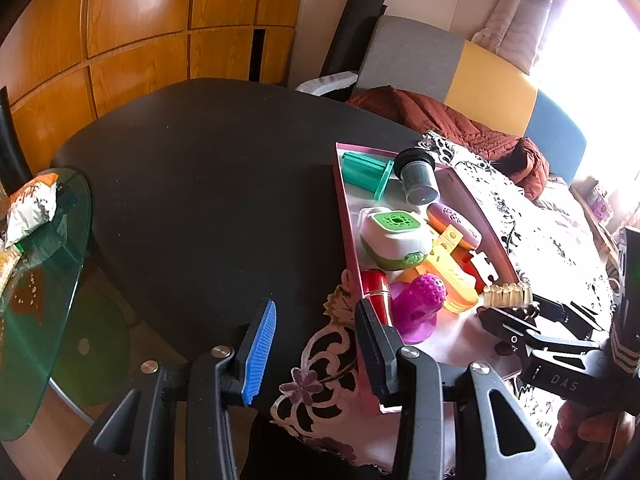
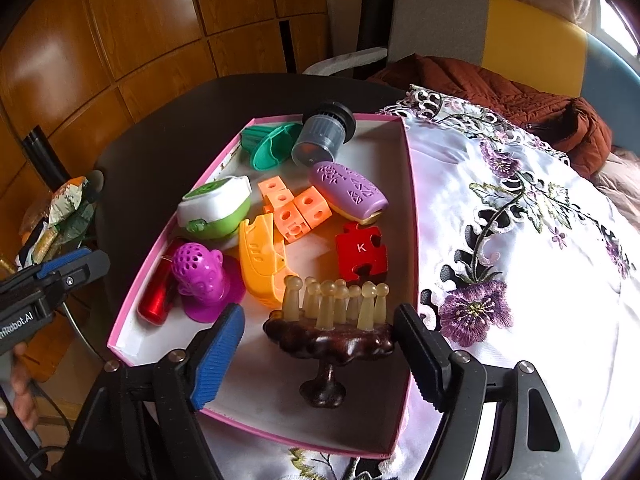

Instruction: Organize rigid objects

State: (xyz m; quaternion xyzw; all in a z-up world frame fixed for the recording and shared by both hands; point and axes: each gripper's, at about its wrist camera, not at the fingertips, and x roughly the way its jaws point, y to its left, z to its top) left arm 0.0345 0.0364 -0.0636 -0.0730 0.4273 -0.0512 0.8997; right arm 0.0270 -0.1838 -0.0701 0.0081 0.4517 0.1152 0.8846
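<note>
A pink-rimmed box (image 2: pixel 408 184) on a floral cloth holds several small objects: a magenta perforated toy (image 2: pixel 198 272), a red cylinder (image 2: pixel 156 296), an orange plastic piece (image 2: pixel 260 260), a red puzzle piece (image 2: pixel 362 250), a purple case (image 2: pixel 348 192) and a green-white case (image 2: pixel 214 206). A dark wooden massager with pale pegs (image 2: pixel 332 320) lies in the box's near end. My right gripper (image 2: pixel 316 352) is open, its fingers either side of the massager without gripping it. My left gripper (image 1: pixel 316 348) is open and empty at the box's left near corner (image 1: pixel 372 400).
A grey cup (image 2: pixel 320 136) and a teal piece (image 2: pixel 272 148) lie at the box's far end. The dark table (image 1: pixel 200 184) lies left of the box. A glass side table (image 1: pixel 44 264) with snack packets stands at far left. A sofa with a rust jacket (image 2: pixel 500 92) is behind.
</note>
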